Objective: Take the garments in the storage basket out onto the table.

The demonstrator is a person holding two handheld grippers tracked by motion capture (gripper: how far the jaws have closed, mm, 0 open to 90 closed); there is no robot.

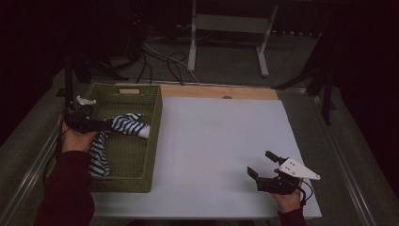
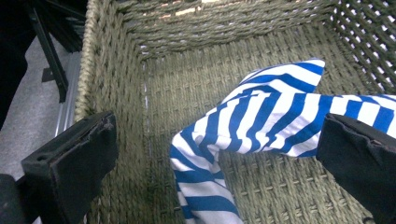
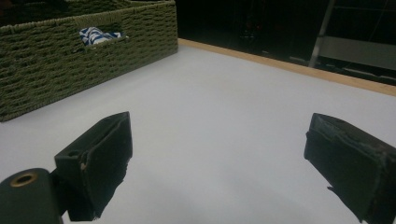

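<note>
Left hand-held gripper [image 1: 109, 124]: hovering inside green woven basket [image 1: 153, 136] at tabletop left, jaws spreading wide, gripping nothing.
Blue-and-white striped cloth [image 2: 261, 116]: lying crumpled on basket floor, one end stretching between the open jaws toward right jaw, other end trailing toward basket's near wall.
Right hand-held gripper [image 1: 262, 165]: sitting low over white tabletop [image 1: 221, 146] near right front corner, jaws standing wide apart, holding nothing; well apart from basket.

Dark red sleeves; black tools, black cables; grey three-cornered plate on right tool [image 1: 261, 165].
</note>
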